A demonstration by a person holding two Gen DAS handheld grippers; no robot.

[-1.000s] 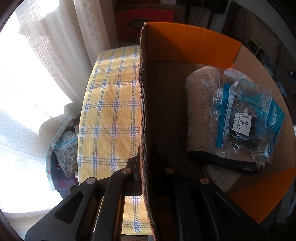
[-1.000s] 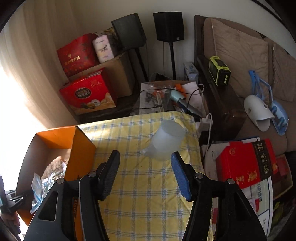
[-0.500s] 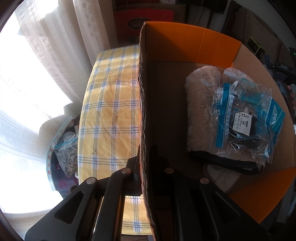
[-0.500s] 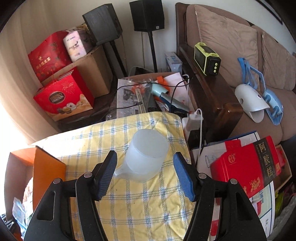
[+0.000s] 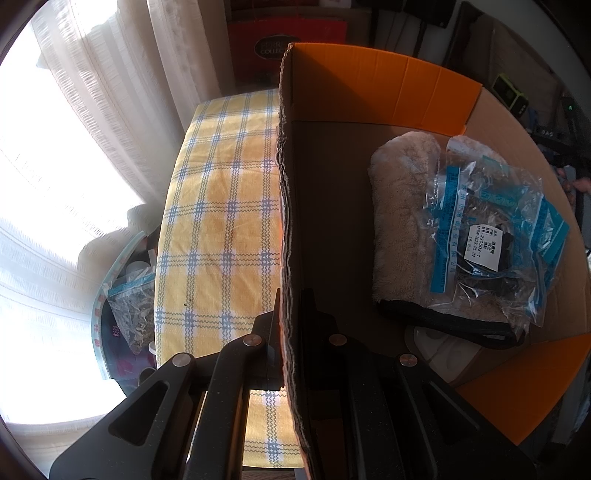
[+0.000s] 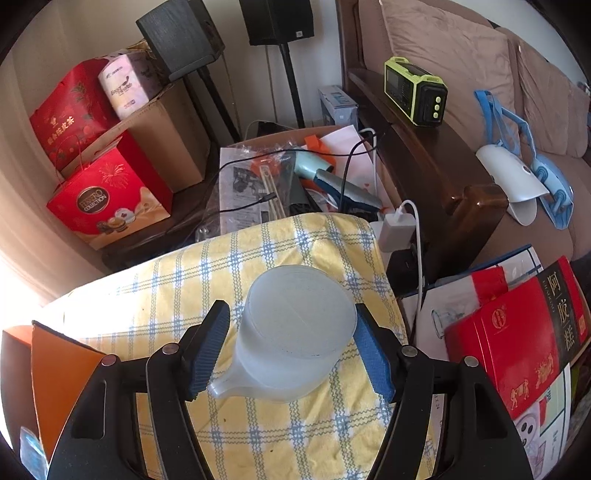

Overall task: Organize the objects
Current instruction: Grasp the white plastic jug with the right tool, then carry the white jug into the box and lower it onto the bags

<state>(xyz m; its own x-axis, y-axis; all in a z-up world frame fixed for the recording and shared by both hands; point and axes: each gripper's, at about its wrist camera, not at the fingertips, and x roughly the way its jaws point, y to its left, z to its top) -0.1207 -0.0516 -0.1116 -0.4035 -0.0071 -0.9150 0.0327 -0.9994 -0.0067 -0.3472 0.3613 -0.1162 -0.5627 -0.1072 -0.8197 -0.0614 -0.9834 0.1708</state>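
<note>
Translucent white plastic cup (image 6: 295, 332) lies on the yellow check cloth (image 6: 258, 251) covering the worktop, mouth facing the right-wrist camera, small spout at lower left. Right gripper (image 6: 291, 350) is spread wide around the cup: blue pads (image 6: 207, 350) flank it on both sides. The right pad sits at the cup's rim; contact cannot be confirmed. The left pad stands slightly apart from the cup wall. Cup not clamped.

Left gripper (image 5: 290, 332) is closed on the near wall of the cardboard box (image 5: 291, 206): one finger outside over the cloth, the other inside the box, the torn wall edge running between them. Box flaps are orange inside.

Box contents, left-wrist view: a folded beige towel (image 5: 399, 229) with a dark edge, and on top of it a clear bag (image 5: 491, 236) with blue strips and a white label. A white item shows partly beneath the towel's near edge; identity unclear.

Right-wrist view shows the box's orange flap (image 6: 62, 369) at the left edge of the cloth, well apart from the cup.

Beyond the worktop: red gift boxes (image 6: 107, 199), a speaker on a stand (image 6: 277, 18), a sofa (image 6: 461, 62).
</note>
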